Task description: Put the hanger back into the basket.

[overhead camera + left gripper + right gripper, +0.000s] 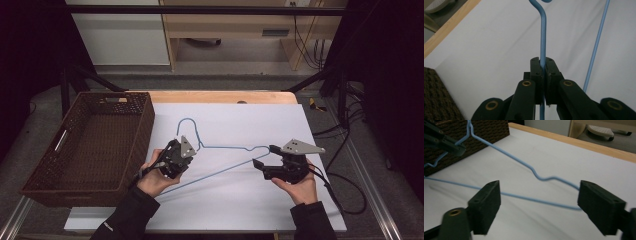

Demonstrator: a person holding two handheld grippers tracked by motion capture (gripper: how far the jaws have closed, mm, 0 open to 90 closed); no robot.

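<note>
Hanger (227,159) wire, blue, lies on the white table sheet (240,205), its long axis running left to right with the hook toward the basket (90,145). Left gripper (543,65) pinches its neck; right gripper (539,202), jaws spread wide, straddles the far shoulder tip.

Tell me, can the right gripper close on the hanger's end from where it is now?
Probably yes. The right gripper is open with the blue hanger's end corner lying between its fingers, and nothing sits between them. The left gripper holds the neck.
</note>
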